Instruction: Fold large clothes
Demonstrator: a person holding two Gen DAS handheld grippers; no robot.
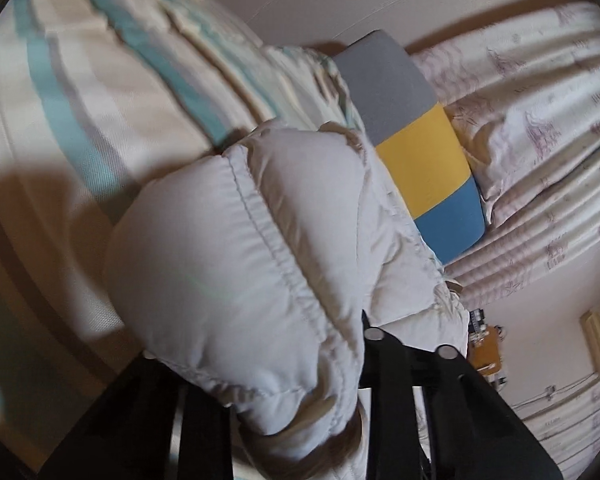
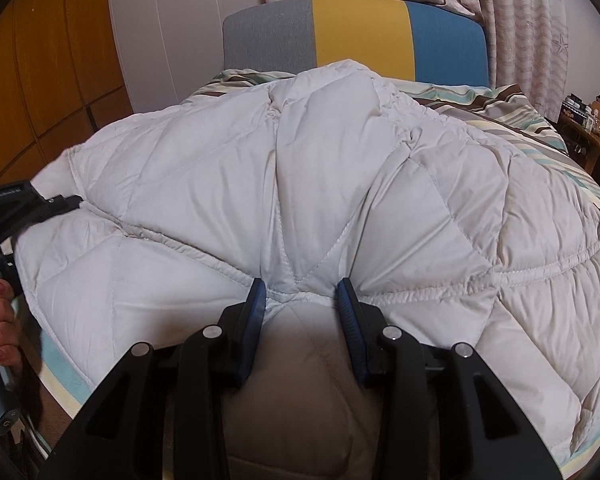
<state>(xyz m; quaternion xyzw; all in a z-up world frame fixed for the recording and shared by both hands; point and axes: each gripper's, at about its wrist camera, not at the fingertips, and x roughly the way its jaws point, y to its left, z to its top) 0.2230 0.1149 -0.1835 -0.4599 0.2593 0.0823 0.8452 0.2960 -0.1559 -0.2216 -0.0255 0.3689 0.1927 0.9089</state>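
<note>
On my right wrist feed the white quilted down jacket (image 2: pixel 300 184) lies spread over the striped bedspread (image 2: pixel 540 128), its puffed panels filling most of the frame; the right gripper (image 2: pixel 302 292) has its blue-padded fingers (image 2: pixel 350 312) set either side of a bunched fold at the jacket's near edge, the fabric pinched between them, so I read it as clamped on the jacket; at the left edge of that feed the left gripper (image 2: pixel 36 204) sits against the jacket's far-left edge, with the hand (image 2: pixel 0 328) holding its handle just below, nails painted pink; I cannot see its tips from there. On my left wrist feed the view is tilted; a thick padded roll of the jacket (image 1: pixel 228 264) bulges up between the black finger arms and hides the tips, so I take the left gripper (image 1: pixel 296 392) as holding that fabric, though the pads themselves are buried; behind the bed stands a headboard (image 2: pixel 356 36) in grey, yellow and blue blocks, with patterned curtains (image 2: pixel 520 12) beyond it and wooden wardrobe doors (image 2: pixel 52 60) to the left.
</note>
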